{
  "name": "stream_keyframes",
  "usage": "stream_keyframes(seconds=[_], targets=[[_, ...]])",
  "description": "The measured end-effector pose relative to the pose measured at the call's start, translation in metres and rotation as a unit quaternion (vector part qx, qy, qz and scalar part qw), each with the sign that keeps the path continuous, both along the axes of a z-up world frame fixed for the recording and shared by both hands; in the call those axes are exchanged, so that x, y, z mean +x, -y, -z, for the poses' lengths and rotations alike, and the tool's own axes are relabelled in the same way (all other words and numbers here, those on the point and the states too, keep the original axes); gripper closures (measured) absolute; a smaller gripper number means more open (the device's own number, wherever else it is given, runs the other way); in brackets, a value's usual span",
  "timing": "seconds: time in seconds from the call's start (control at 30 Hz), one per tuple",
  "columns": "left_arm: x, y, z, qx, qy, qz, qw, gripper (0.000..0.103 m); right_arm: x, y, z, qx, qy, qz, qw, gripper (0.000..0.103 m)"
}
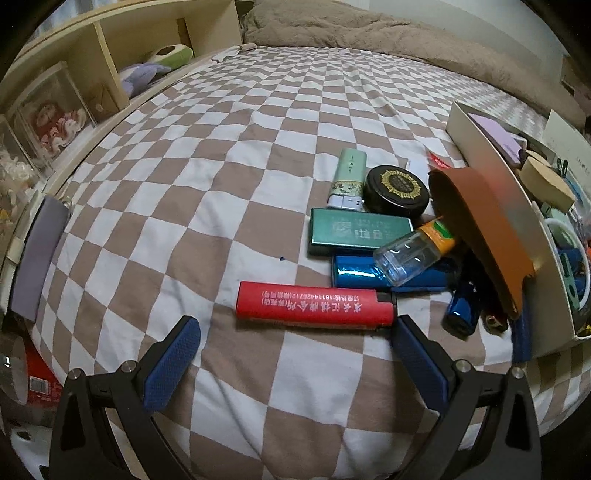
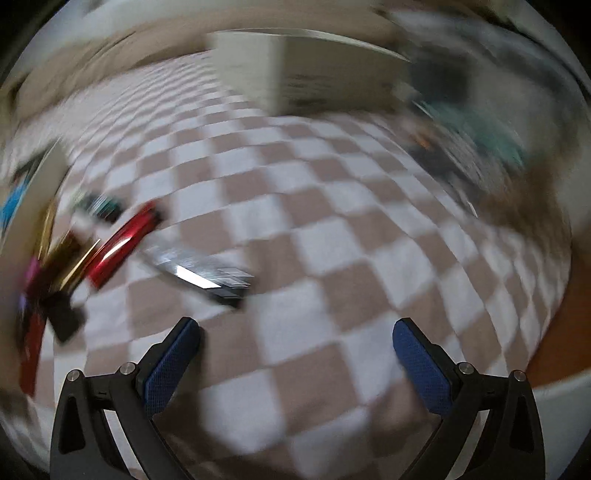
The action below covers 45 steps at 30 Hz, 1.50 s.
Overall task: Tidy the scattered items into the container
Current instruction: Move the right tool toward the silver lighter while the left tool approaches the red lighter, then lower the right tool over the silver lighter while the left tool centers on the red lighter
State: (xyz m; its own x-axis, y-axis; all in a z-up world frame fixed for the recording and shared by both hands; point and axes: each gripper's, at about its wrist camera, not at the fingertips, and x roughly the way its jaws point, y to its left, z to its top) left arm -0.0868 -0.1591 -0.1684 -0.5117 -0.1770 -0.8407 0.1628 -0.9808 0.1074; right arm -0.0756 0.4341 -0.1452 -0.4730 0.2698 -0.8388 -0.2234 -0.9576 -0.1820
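Bedroom, checkered bedsheet [image 1: 258, 155], duvet [image 1: 369, 33] (rumpled)

Surface: bed covered by a checked sheet [image 1: 236, 177] in tan and white squares, lightly creased.
Bedding: beige quilt [image 1: 369, 33] bunched along the far edge of the bed.
Furniture: pale wooden shelf unit [image 1: 110, 48] along the left side of the bed, divided into open compartments.
Shelf contents: plush toys [image 1: 155, 66] in one compartment; clear display boxes [image 1: 51, 110] in the nearer one.
Light: dim, indoor.
Right wrist view: heavily blurred; only the checked sheet is legible.
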Motion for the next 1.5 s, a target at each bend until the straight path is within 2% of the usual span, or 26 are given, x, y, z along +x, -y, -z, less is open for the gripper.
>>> stream_keyframes(seconds=[0.07,0.17,0.27,0.43,0.53,0.63,0.73,0.8,0.87,0.97,1.13,1.5], targets=[[0.0,0.0,0.0,0.004,-0.001,0.0,1.0,0.0,-0.008,0.026,0.001,0.053,0.009,-0.048,0.997,0.0],[-0.001,0.003,0.001,0.014,-0.001,-0.001,0.9999,0.0,-0.014,0.034,0.003,0.076,0.02,-0.066,0.995,0.0],[-0.001,0.002,0.002,0.013,-0.001,-0.001,0.9999,0.0,-0.013,0.016,0.003,0.026,0.019,-0.049,0.998,0.0],[0.001,0.003,0.001,0.013,-0.002,-0.001,0.9999,0.0,-0.013,-0.038,0.008,-0.079,0.002,0.041,0.996,0.0],[0.001,0.003,0.001,0.01,-0.001,0.0,1.0,0.0,-0.015,-0.05,0.009,-0.085,-0.016,0.069,0.994,0.0],[0.001,0.002,0.002,0.007,0.001,0.0,1.0,0.0,-0.019,-0.049,0.01,-0.068,-0.015,0.07,0.995,0.0],[0.001,0.003,0.002,0.008,0.0,0.0,1.0,0.0,-0.024,-0.041,0.009,-0.057,-0.012,0.049,0.997,0.0],[0.001,0.003,0.002,0.007,0.0,0.0,1.0,0.0,-0.029,-0.031,0.01,-0.061,-0.007,0.005,0.998,0.0],[0.002,0.003,0.002,0.007,0.0,0.0,1.0,0.0,-0.031,-0.011,0.01,-0.041,0.0,-0.043,0.998,0.0],[0.002,0.003,0.002,0.008,0.0,0.0,1.0,0.0,-0.04,0.007,0.011,-0.019,0.01,-0.086,0.996,0.0],[0.002,0.003,0.002,0.009,0.0,0.0,1.0,0.0,-0.049,0.008,0.015,-0.033,0.038,-0.089,0.995,0.0],[0.001,0.001,0.004,0.004,0.002,0.0,1.0,0.0,-0.064,0.018,0.012,-0.082,0.055,-0.08,0.992,0.0]])
